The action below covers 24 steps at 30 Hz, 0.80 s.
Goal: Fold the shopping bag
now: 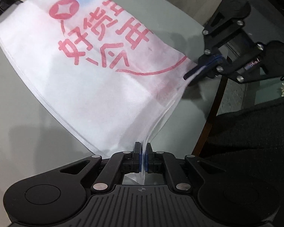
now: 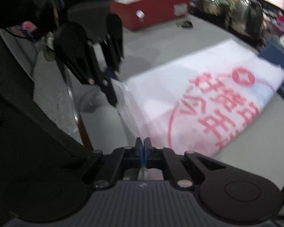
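- Shopping bag [image 1: 89, 71], white with red print: far part lies flat on the grey table [image 1: 19, 141]; near edge is lifted clear of it.
- Left gripper [image 1: 143, 149]: fingers pinched shut on one near corner, layered fabric edges caught between the pads.
- Right gripper [image 2: 143, 147]: closed on the other near corner; in the left wrist view it shows at the right, fabric in its tips.
- Two-corner hold keeps the edge taut and level, likely so it can be carried over the far part for a fold.
- Right view blurred.
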Each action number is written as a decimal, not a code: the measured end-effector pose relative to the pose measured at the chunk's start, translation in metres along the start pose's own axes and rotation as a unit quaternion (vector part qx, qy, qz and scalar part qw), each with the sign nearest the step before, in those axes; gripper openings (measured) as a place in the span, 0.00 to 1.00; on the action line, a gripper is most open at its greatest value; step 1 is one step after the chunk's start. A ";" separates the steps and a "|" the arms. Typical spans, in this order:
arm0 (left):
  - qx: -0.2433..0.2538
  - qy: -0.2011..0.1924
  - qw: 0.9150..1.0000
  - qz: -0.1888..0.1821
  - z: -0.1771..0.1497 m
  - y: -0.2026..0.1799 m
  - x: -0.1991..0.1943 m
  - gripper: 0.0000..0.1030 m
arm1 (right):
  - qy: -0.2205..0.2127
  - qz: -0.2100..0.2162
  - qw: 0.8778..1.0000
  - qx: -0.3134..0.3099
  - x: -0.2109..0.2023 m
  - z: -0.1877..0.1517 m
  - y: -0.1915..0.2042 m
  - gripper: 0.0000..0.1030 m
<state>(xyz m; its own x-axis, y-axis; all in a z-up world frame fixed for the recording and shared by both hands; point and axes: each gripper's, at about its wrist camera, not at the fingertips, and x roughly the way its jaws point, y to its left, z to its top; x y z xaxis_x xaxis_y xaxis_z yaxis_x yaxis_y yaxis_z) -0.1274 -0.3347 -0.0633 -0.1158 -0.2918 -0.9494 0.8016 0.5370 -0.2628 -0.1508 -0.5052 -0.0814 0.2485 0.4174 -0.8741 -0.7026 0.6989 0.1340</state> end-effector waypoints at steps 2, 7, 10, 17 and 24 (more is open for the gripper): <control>-0.015 0.003 1.000 -0.012 0.000 0.006 0.000 0.04 | 0.007 0.024 0.997 0.067 0.004 -0.004 -0.017 0.01; -0.081 -0.016 0.995 -0.048 -0.009 0.030 -0.001 0.04 | 0.002 0.099 0.972 0.214 0.014 -0.024 -0.057 0.07; -0.129 -0.040 0.989 -0.066 -0.021 0.047 0.002 0.04 | -0.002 0.113 0.963 0.245 0.015 -0.029 -0.063 0.07; -0.226 -0.106 0.965 -0.080 -0.057 0.071 -0.009 0.07 | 0.015 0.137 0.945 0.297 0.025 -0.025 -0.074 0.08; -0.222 -0.156 0.962 -0.013 -0.072 0.062 -0.046 0.07 | 0.062 0.151 0.935 0.314 0.036 -0.010 -0.084 0.05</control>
<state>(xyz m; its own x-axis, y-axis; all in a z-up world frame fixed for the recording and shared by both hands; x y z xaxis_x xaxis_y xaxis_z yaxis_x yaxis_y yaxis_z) -0.1145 -0.2312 -0.0482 0.1046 -0.4964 -0.8618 0.4623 0.7915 -0.3998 -0.0893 -0.5549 -0.1289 -0.0041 0.6079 -0.7940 -0.1880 0.7794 0.5977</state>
